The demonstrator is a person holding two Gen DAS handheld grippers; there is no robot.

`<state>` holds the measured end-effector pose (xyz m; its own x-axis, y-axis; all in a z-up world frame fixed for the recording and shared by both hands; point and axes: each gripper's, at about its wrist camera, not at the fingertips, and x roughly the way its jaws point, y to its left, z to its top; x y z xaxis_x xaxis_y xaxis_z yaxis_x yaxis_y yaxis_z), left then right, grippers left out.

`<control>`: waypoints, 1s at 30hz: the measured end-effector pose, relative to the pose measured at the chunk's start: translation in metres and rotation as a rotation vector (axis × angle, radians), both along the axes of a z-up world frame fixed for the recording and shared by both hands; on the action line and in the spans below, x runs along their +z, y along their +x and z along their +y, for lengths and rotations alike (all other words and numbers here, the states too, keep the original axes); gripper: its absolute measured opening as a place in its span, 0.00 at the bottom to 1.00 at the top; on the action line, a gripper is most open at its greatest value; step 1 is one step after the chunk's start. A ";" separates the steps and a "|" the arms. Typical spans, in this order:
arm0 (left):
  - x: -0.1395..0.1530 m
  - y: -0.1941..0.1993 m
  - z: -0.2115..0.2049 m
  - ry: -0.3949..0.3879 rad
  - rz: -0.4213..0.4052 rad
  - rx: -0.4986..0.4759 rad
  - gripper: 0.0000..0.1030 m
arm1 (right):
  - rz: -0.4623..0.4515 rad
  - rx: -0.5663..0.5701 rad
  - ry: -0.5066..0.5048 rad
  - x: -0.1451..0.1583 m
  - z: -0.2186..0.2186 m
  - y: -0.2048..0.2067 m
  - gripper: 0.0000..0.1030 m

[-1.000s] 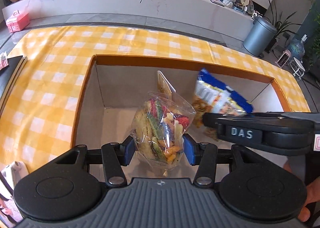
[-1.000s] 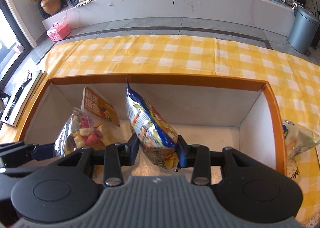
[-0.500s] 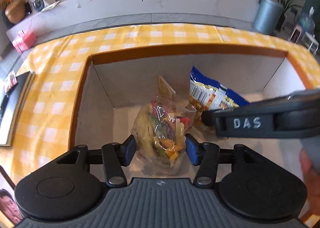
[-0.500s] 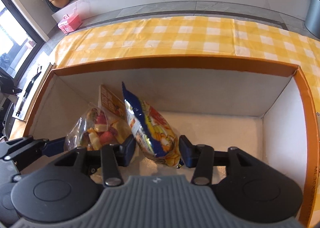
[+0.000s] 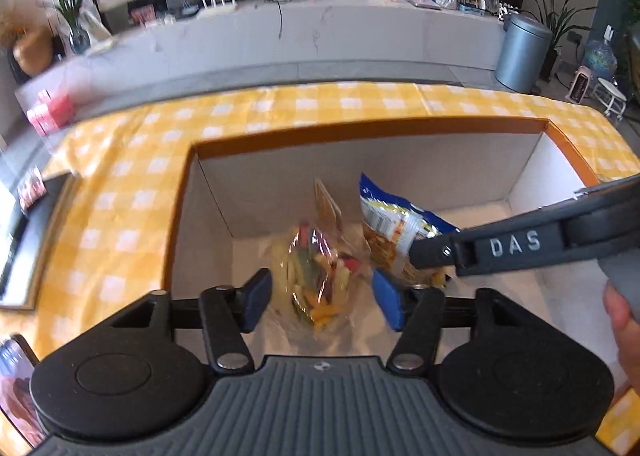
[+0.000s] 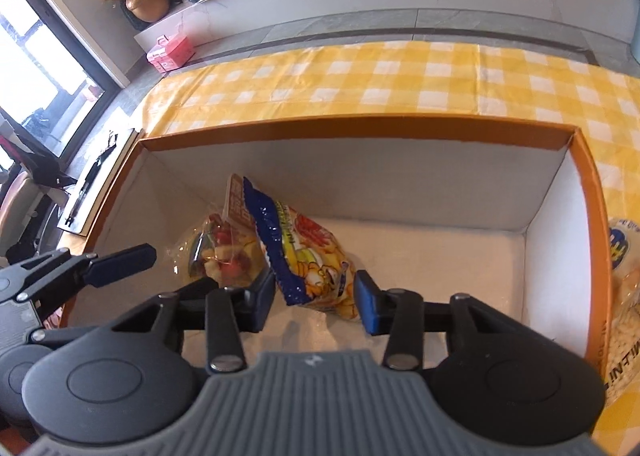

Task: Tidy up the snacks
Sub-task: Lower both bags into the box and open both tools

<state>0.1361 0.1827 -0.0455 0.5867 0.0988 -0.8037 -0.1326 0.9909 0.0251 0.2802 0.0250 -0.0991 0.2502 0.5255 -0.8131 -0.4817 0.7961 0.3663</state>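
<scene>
1. While both snack bags sit in the orange-rimmed box (image 6: 360, 132) on the checked desk (image 6: 360, 76), the step in hand looks like setting them down upright, side by side, then letting go.
2. Where things are: the clear veg-crisp bag (image 5: 316, 276) stands at the box's left-middle w/ its card header up. The blue-yellow chip bag (image 6: 308, 256) leans just beside it on the right, touching or nearly so.
3. The left gripper (image 5: 320, 304) is part open and straddles the clear bag. Its jaws have just been closing a little, but the right wrist view shows a gap btwn one finger and the film, so no real hold.
4. The right gripper (image 6: 316, 300) has also just been closing, w/ the chip bag btwn its pads. The pads sit right at the bag's sides, and I can't tell if they press.
5. To do it well:
   - Check each bag's base is on the box floor before opening wider.
   - Open slowly, so the pads don't drag the film.
   - Back out along the fingers, not sideways (a leaning chip bag prob. tips easily).
6. Another snack bag (image 6: 624, 256) lies outside the box's right wall, likely next.
</scene>
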 end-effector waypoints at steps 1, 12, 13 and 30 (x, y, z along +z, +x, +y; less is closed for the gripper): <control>0.001 0.000 0.000 0.010 -0.006 0.001 0.56 | 0.011 0.000 0.002 -0.001 0.001 0.001 0.39; 0.002 0.000 0.004 -0.021 -0.032 0.004 0.55 | 0.147 -0.028 0.117 -0.011 0.013 0.005 0.27; 0.002 -0.001 0.004 -0.026 -0.032 0.005 0.55 | 0.161 -0.028 0.134 -0.011 0.014 0.006 0.26; 0.013 -0.010 -0.001 -0.047 -0.084 -0.049 0.58 | -0.008 -0.017 0.047 0.022 0.008 -0.007 0.39</control>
